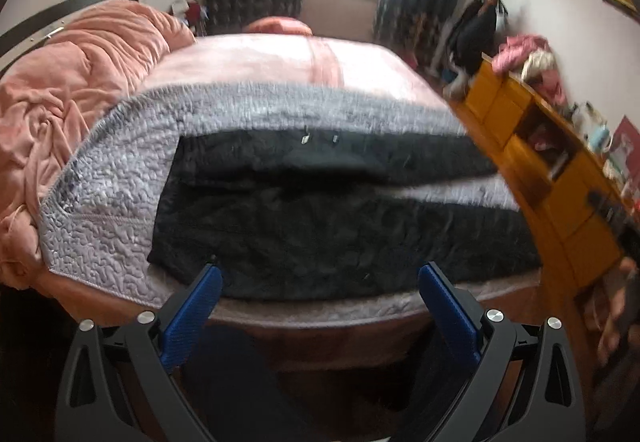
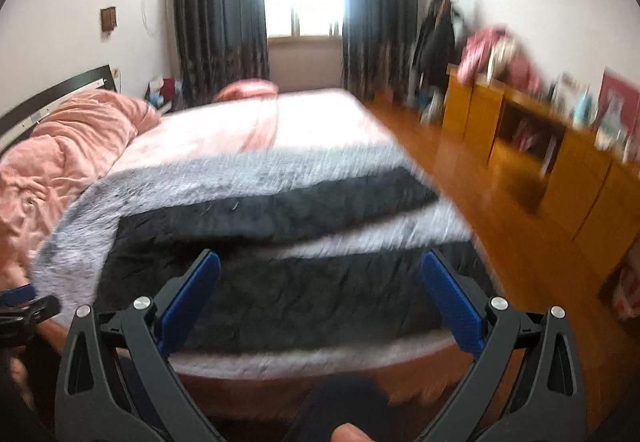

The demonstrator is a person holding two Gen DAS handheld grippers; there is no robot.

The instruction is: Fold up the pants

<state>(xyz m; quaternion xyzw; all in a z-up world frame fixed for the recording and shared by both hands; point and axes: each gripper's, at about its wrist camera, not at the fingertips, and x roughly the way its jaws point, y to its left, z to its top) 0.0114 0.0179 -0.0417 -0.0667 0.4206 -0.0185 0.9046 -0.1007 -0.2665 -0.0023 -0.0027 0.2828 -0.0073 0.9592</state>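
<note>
Black pants [image 1: 320, 226] lie spread flat on a grey quilted blanket [image 1: 112, 193] at the foot of the bed, waist to the left, the two legs running right with a strip of blanket between them. My left gripper [image 1: 320, 274] is open and empty, just above the near edge of the pants. In the right wrist view the pants [image 2: 280, 282] lie the same way. My right gripper [image 2: 320, 262] is open and empty, held over the near leg. The left gripper's blue finger [image 2: 16, 294] shows at the left edge.
A crumpled pink duvet [image 1: 60, 81] fills the bed's left side, with a pink sheet [image 1: 280, 57] behind the blanket. A yellow wooden cabinet [image 2: 540, 145] stands along the right wall beyond the wooden floor [image 2: 460, 169]. A window with dark curtains [image 2: 220, 9] is at the back.
</note>
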